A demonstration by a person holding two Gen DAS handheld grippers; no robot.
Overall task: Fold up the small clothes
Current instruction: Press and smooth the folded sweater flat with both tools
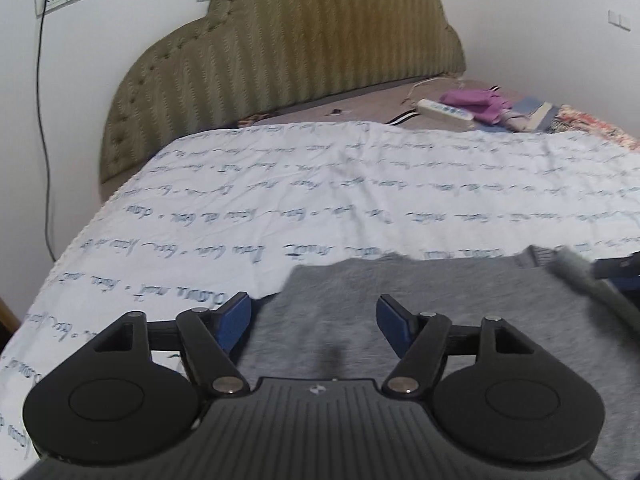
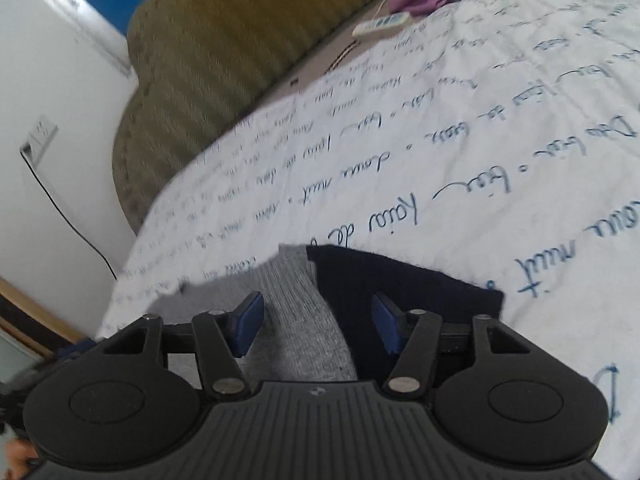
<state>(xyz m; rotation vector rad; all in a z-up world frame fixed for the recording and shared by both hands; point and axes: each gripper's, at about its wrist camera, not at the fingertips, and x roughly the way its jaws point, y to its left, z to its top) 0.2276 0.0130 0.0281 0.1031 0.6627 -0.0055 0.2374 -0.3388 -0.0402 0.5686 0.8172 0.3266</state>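
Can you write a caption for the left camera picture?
Open left gripper hovers over gray garment on script-printed sheet.

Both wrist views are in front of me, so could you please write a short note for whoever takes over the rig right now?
Left tongs: open, holding nothing, over the grey garment.
Right tongs: open, holding nothing, over the seam where the grey garment meets its dark navy part.
The garment lies on the white script-printed sheet at the near edge of the bed.
Done: garment laid out, mostly flat; I cannot tell whether any fold is already in.
Left: grip an edge with each tongs, fold, then smooth.
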